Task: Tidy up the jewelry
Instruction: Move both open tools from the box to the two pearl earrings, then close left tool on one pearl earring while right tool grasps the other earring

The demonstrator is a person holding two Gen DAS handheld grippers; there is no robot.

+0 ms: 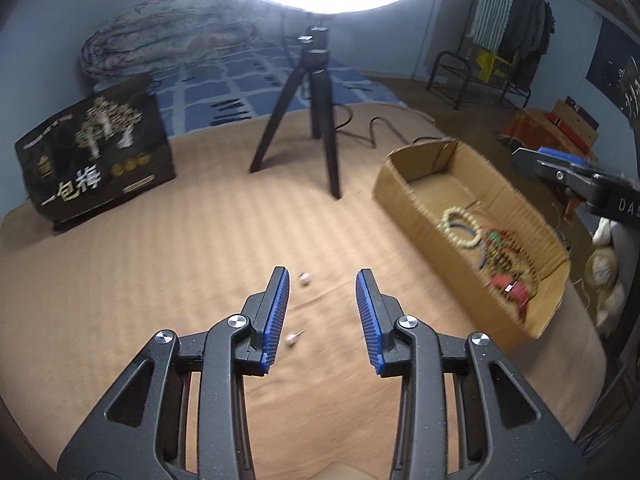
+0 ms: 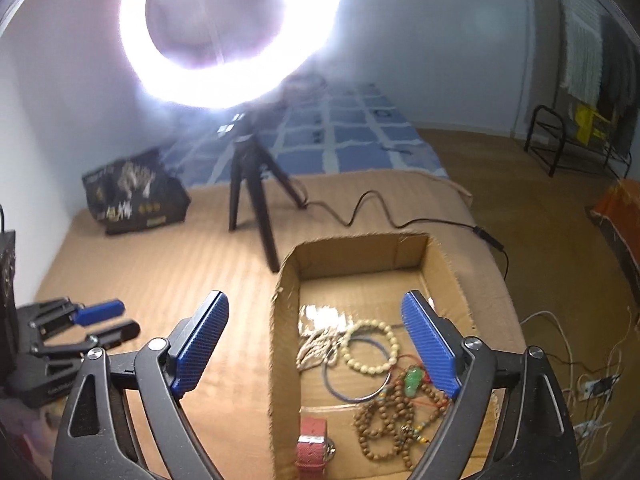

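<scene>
Jaws of right gripper (image 2: 316, 312) wide, empty, above cardboard box (image 2: 286, 280)

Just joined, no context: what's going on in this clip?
A person is sorting jewelry with a handheld gripper in each hand. Most pieces already lie in the cardboard box: a pale bead bracelet, a blue bangle, brown bead strings, a green pendant and a red watch. The right gripper hangs open and empty over the box. The left gripper is open above two small pearl-like earrings on the tan blanket.
</scene>
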